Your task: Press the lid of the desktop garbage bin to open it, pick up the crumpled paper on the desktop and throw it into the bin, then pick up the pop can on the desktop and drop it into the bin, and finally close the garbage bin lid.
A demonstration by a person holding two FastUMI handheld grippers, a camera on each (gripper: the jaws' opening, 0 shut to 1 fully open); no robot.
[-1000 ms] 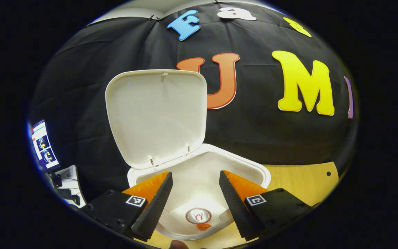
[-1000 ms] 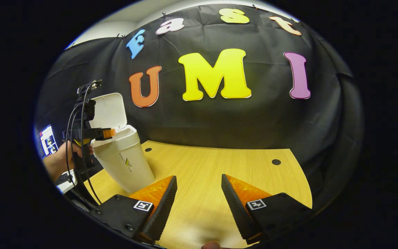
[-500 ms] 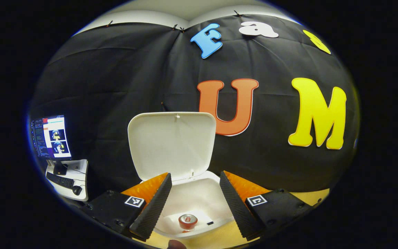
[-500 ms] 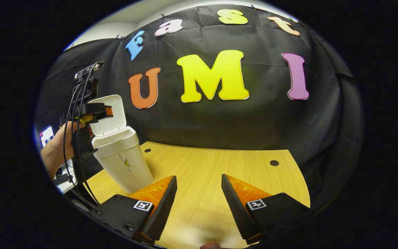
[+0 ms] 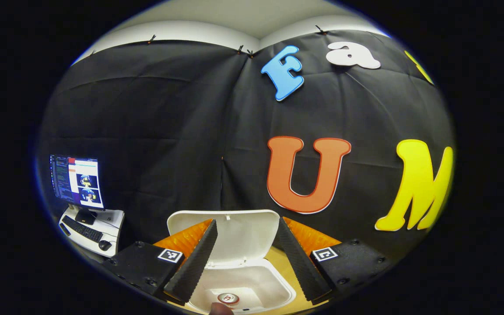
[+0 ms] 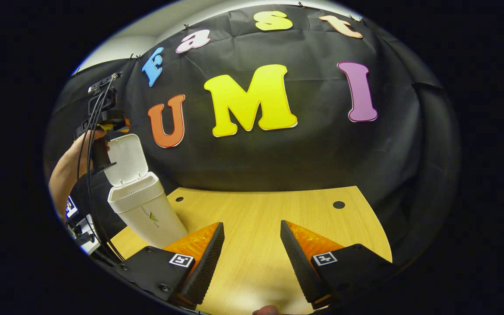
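Note:
The white garbage bin (image 6: 145, 210) stands at the table's left end with its lid (image 6: 123, 159) swung up. In the left gripper view the lid (image 5: 239, 236) rises behind the bin's rim (image 5: 285, 291), and the pop can (image 5: 228, 298) lies on the bin's bottom. My left gripper (image 5: 245, 258) is open and empty, held high above the bin's mouth. From the right gripper view it shows as the left gripper (image 6: 107, 120) in a hand above the lid's top edge. My right gripper (image 6: 252, 253) is open and empty, low over the wooden table (image 6: 260, 214).
A monitor (image 5: 77, 180) and keyboard (image 5: 82, 228) sit on a small white desk beyond the booth's left side. Two round holes (image 6: 338, 204) mark the tabletop. The person's forearm (image 6: 66, 170) reaches in at the left.
My left gripper has risen well above the bin, so the bin and lid sank low in its view. My right gripper turned slightly; it stays open over the table.

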